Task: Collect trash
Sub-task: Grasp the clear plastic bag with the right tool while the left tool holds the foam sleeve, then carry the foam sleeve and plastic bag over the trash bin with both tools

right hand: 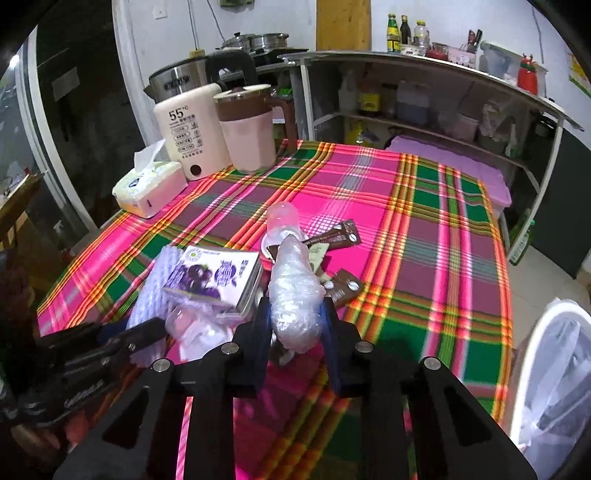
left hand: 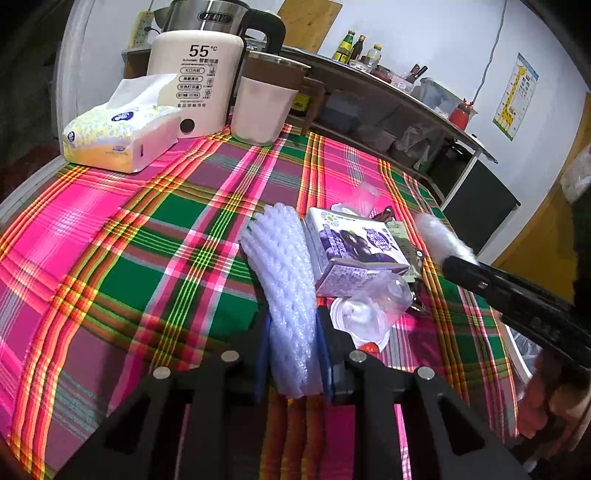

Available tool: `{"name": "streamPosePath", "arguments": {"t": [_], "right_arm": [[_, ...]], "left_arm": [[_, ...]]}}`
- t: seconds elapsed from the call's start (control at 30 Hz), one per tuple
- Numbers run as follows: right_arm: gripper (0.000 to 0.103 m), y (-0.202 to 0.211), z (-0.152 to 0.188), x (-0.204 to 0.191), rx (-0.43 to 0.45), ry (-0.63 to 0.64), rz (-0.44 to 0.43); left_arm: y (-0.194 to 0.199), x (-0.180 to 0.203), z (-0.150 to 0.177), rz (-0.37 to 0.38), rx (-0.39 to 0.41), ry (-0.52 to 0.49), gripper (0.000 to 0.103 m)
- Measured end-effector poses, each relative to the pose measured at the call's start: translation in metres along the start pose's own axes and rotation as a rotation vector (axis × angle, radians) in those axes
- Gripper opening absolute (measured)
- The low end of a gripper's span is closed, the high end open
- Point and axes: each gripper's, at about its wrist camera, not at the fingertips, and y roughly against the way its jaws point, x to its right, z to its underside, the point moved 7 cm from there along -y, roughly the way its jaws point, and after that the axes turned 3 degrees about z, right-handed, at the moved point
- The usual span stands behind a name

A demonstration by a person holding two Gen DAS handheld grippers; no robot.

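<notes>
My left gripper [left hand: 291,325] is shut on a white foam net sleeve [left hand: 284,273] that lies on the plaid tablecloth [left hand: 147,229]. My right gripper [right hand: 295,314] is shut on a crumpled clear plastic wrap [right hand: 295,291], held just above the cloth; it also shows in the left wrist view [left hand: 439,236]. Between them lies a purple drink carton [left hand: 351,247] [right hand: 214,277], a clear plastic cup [left hand: 369,306], another clear cup [right hand: 282,221] and brown sachets [right hand: 341,232]. The left gripper and foam sleeve [right hand: 155,291] also show at lower left of the right wrist view.
A tissue pack [left hand: 118,136], a white 55°C warmer [left hand: 195,81], a pink jug [left hand: 266,103] and a steel kettle [left hand: 210,14] stand at the table's far left. A white bin with a clear liner [right hand: 554,376] stands right of the table. Shelves [right hand: 424,110] stand behind.
</notes>
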Motion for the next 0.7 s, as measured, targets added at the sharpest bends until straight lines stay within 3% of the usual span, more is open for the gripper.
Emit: {"name": "streamPosePath", "arguments": {"t": [0.7], "right_arm": [[0.026, 0.094, 0.043, 0.023, 0.086, -0.074, 0.045]], "left_arm": [[0.055, 0.053, 0.006, 0.009, 0.061, -0.101, 0.024]]}}
